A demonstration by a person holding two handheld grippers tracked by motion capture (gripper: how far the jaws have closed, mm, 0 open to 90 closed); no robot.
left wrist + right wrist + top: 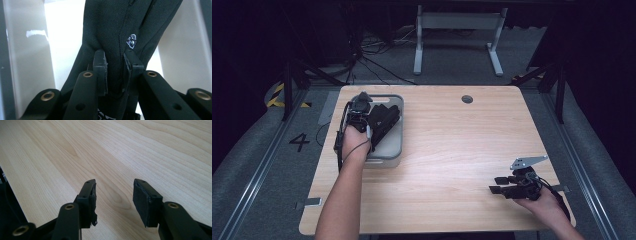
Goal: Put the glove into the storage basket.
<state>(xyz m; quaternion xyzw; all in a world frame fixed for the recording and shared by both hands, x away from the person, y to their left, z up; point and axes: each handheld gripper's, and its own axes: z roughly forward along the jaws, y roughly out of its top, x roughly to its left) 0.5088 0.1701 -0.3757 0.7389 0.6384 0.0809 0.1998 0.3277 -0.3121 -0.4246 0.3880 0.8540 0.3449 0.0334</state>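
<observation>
We see a grey tray (393, 150) sitting at about ten o'clock on the wooden table (452, 150), with a black garment (384, 120) in it. Our left gripper (364, 117) reaches into the tray, and in the left gripper view its fingers (100, 67) are pinched on a fold of the black garment (117, 30), near a small white logo (131, 41). Our right gripper (499, 185) rests at about four o'clock near the table's edge; its fingers (141, 197) stand well apart, gripping nothing, above bare wood.
</observation>
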